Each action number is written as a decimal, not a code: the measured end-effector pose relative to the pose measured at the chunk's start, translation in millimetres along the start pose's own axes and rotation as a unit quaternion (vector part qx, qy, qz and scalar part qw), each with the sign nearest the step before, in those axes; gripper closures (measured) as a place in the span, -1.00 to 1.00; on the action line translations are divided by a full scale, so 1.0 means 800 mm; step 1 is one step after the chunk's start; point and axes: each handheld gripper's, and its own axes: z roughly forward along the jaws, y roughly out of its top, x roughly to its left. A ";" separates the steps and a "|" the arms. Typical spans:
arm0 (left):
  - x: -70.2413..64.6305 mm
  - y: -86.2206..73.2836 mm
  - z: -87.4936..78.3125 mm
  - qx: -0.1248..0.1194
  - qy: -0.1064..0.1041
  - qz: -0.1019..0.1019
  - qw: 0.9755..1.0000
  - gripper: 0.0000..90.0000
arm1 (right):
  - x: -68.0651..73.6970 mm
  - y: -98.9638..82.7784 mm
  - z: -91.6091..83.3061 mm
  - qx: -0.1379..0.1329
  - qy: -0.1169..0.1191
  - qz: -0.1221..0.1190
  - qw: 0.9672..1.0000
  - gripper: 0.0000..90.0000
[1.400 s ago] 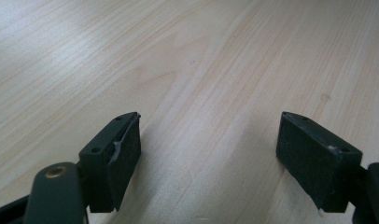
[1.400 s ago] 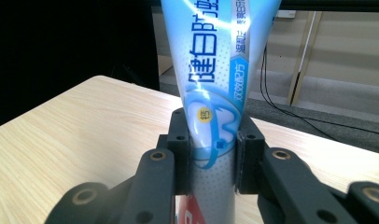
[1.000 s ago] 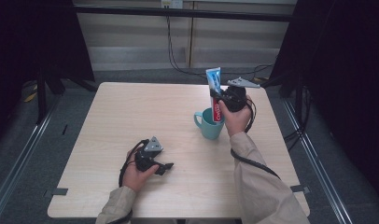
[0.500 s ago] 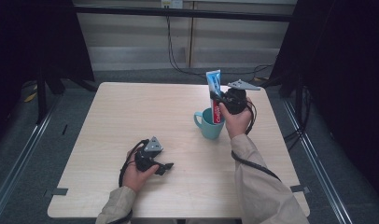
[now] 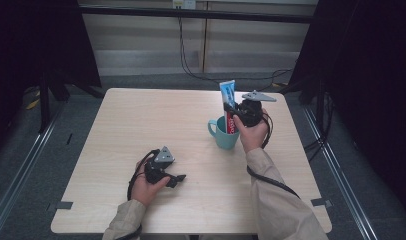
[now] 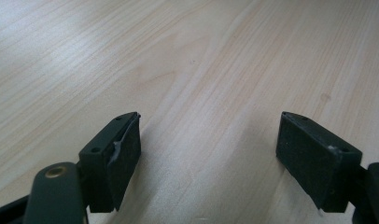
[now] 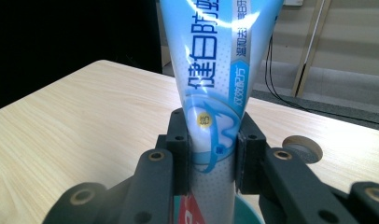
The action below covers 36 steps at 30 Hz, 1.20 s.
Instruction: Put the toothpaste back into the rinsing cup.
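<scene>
1. High view: right claw (image 5: 232, 111) grips a blue-and-white toothpaste tube (image 5: 227, 95) standing upright, lower end inside a teal mug (image 5: 225, 135). Mug sits on the wooden bench (image 5: 141, 120), right of centre, handle pointing left.
2. High view: left claw (image 5: 177, 179) rests on the bench near the front edge, well apart from the mug, held in the left hand (image 5: 146, 186).
3. Left gripper view: left claw (image 6: 208, 158) released, jaws wide apart over bare bench (image 6: 187, 56), nothing between them.
4. Right gripper view: right claw (image 7: 211, 156) clenched on the tube (image 7: 211, 70), both pads pressing its sides; mug rim (image 7: 248, 212) directly beneath.
</scene>
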 end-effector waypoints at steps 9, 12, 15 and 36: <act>0.000 0.000 0.000 -0.001 0.000 0.000 1.000 -0.52 | 0.001 -0.008 0.002 0.012 0.001 -0.004 1.000 0.60; 0.000 0.000 0.000 -0.002 -0.001 0.000 1.000 -0.52 | 0.001 -0.009 0.001 0.013 0.002 -0.004 1.000 0.59; 0.000 0.000 0.000 -0.002 -0.001 0.000 1.000 -0.52 | 0.001 -0.010 0.000 0.013 0.003 -0.005 1.000 0.59; 0.000 0.000 0.000 0.000 0.000 0.000 1.000 -0.52 | 0.003 -0.024 -0.005 0.026 0.002 -0.009 1.000 0.59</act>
